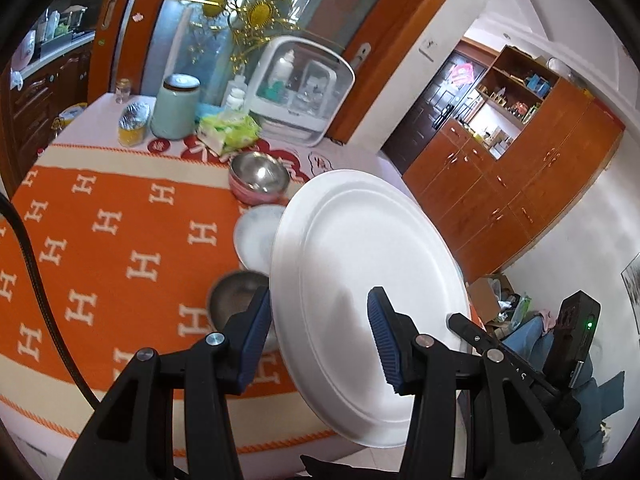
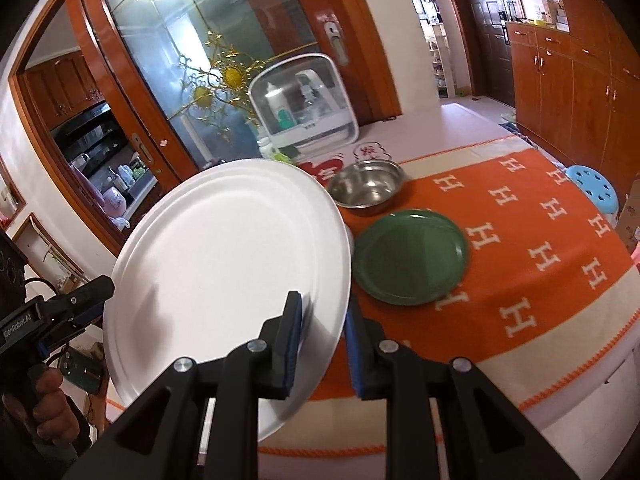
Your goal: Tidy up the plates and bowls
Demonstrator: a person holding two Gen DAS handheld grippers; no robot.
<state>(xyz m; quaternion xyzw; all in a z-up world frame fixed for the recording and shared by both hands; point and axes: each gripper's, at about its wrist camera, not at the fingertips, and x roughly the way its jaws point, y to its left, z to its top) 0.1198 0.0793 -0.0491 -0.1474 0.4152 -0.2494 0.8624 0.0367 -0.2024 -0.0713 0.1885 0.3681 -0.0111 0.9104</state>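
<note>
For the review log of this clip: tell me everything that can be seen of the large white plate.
The large white plate is round and glossy, ceramic or melamine by its look, with a broad stepped rim and a flat, empty well. It is off the table, tilted steeply, over the near edge of the orange patterned cloth. Both grippers carry it: the right gripper straddles its rim, and the left gripper holds the opposite edge. It hides part of a small white dish behind it.

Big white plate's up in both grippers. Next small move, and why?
Probably level the white plate and ease it over the green plate. It hangs tilted above the cloth, clamped at opposite rims by the left gripper and right gripper. The green plate lies flat and bare beside it, making it the likeliest stacking spot.
</note>
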